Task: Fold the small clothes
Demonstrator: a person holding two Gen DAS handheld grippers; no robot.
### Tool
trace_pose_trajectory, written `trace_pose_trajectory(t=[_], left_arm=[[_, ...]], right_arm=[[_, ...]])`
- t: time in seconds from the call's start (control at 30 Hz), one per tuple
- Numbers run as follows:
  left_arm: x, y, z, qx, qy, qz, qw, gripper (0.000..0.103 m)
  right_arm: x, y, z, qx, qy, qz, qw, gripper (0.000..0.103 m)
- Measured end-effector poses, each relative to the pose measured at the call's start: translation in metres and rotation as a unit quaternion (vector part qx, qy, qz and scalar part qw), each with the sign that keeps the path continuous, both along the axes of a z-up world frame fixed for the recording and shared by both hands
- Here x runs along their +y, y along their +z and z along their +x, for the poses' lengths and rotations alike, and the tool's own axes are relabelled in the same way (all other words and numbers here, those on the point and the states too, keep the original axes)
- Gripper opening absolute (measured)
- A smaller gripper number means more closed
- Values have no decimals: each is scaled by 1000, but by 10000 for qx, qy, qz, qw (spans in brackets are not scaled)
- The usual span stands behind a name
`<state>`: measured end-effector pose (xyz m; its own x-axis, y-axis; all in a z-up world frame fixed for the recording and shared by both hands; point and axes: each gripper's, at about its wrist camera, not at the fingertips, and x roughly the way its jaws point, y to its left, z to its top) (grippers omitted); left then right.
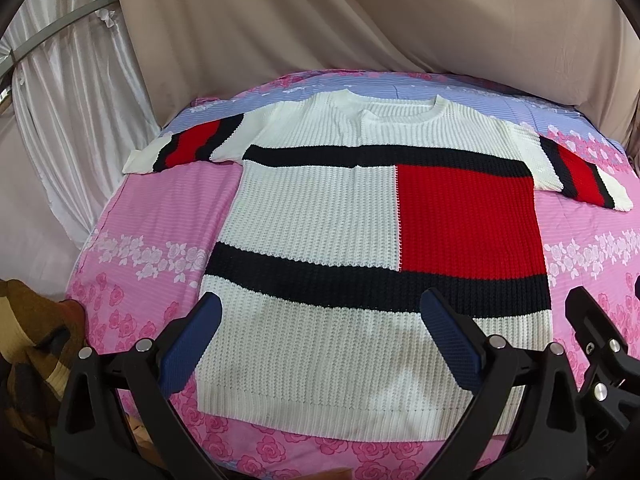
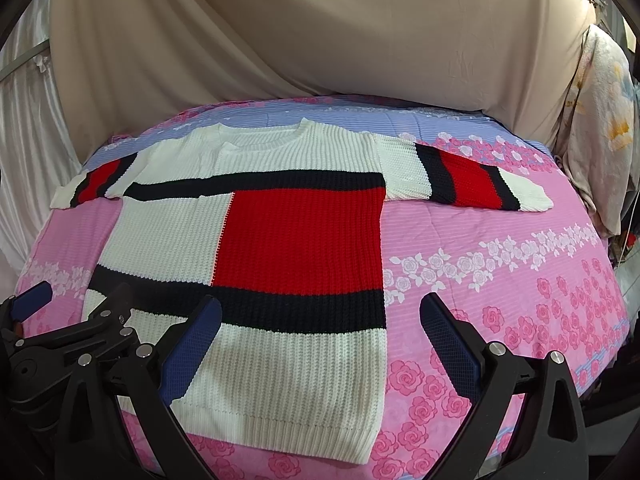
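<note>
The sweater (image 1: 360, 220) lies spread flat on the bed (image 2: 500, 240), ready for folding; left tongs (image 1: 320, 344) and right tongs (image 2: 320, 344) hover agape, holding nothing.

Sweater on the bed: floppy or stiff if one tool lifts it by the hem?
Probably floppy: the sweater is a chunky knit lying flat, sleeves spread, so a one-point lift should let it sag. Likely grippy, not slippery, given its ribbed texture. Pushing it may bunch it against the floral sheet.

Both wrist views face forward, low; sharing sweater (image 1: 360, 208).
</note>
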<state>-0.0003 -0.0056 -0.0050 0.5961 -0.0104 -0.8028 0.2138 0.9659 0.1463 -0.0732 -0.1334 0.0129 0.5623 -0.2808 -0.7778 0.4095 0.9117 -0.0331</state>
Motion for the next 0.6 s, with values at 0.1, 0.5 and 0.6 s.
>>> trace_pose_trajectory(t=[0.1,0.5,0.6], left_arm=[[0,0,0,3,-2,-2,10000,97],[-1,0,1,8,5,-1,10000,97],[0,0,1,9,-1,-3,10000,97]], right_arm=[[0,0,0,0,3,-4,10000,98],[-2,0,4,7,6,-3,10000,98],[-2,0,4,10,2,-9,10000,98]])
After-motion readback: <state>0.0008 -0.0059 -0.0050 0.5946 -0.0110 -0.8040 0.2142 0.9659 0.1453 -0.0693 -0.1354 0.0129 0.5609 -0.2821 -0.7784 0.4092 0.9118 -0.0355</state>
